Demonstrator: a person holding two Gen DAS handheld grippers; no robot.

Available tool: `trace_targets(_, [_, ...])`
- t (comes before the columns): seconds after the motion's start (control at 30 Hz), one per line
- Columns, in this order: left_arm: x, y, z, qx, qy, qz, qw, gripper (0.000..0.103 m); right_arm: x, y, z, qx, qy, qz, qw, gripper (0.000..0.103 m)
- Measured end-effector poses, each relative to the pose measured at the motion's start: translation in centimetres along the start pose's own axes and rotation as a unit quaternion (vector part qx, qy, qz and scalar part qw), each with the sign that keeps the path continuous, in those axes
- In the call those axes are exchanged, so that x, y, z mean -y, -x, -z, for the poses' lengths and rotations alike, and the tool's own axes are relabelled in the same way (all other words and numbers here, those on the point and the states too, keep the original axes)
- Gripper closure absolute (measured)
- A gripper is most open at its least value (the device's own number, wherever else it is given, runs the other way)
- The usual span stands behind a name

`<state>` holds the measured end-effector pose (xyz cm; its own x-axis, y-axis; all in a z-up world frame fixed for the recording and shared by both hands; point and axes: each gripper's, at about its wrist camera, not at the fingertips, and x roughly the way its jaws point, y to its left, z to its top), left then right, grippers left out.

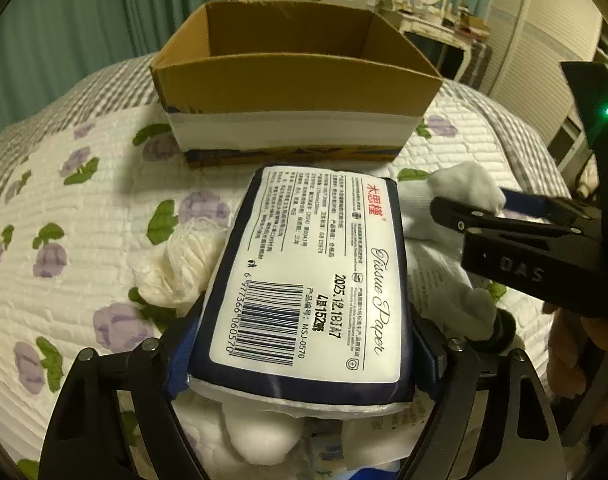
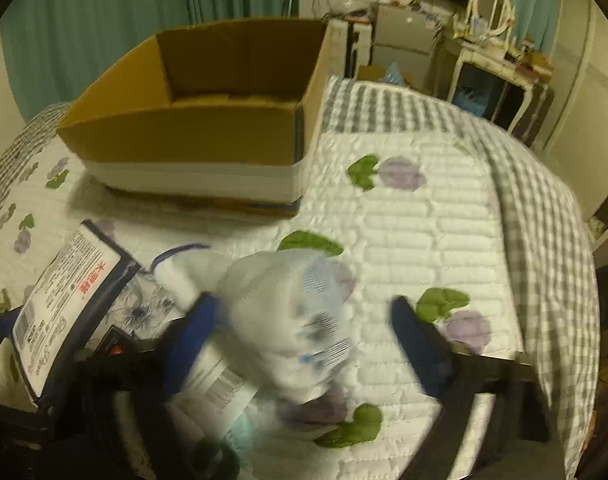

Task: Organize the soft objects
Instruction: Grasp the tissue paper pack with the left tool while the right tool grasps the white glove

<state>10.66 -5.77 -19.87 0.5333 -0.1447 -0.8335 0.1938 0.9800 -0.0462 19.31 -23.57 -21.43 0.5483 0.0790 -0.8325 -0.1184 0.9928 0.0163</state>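
A dark-blue tissue paper pack (image 1: 308,280) with a white barcode label lies tilted on a pile of white soft items. It sits between the blue pads of my left gripper (image 1: 304,356), which press on both its long sides. The same pack (image 2: 67,292) shows at the left of the right wrist view. My right gripper (image 2: 299,312) straddles a blurred white soft packet (image 2: 295,312). The left finger (image 2: 191,332) touches the packet and the right finger (image 2: 416,340) stands clear of it. An open, empty cardboard box (image 1: 295,80) (image 2: 183,140) stands behind them on the bed.
A white quilt (image 1: 83,220) with purple flowers and a grey checked border covers the bed. A crumpled white cloth (image 1: 183,264) and other white soft items (image 1: 263,436) lie around the pack. Teal curtains and a white dresser (image 2: 492,60) stand beyond the bed.
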Motion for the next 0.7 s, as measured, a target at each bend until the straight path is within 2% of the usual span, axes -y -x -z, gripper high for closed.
trace_targets(0.03, [0.0,0.2,0.0,0.002,-0.003,-0.002,1.0000,0.021,0.0,-0.1,0.1,-0.006,-0.001,-0.005,1.000,0.043])
trace_targets(0.07, [0.1,0.5,0.1,0.005,-0.005,-0.003,1.0000,0.022,-0.1,-0.2,0.2,-0.009,0.001,-0.003,1.000,0.045])
trace_targets(0.13, [0.1,1.1,0.2,0.011,-0.008,-0.006,0.9999,0.022,-0.3,0.2,0.5,-0.005,0.003,-0.004,1.000,0.059])
trace_targets(0.23, [-0.3,2.4,0.5,0.022,-0.008,-0.012,0.9996,0.023,-0.3,1.3,1.0,0.006,-0.009,0.003,1.000,0.066])
trace_targets(0.53, [-1.3,7.0,2.0,0.066,0.000,-0.025,0.9975,0.024,-2.9,8.9,2.7,0.090,-0.007,0.059,0.994,0.068])
trace_targets(0.7, [-1.9,10.2,2.4,0.099,0.011,-0.025,0.9948,0.024,-3.5,13.2,3.1,0.126,-0.011,0.068,0.990,0.068])
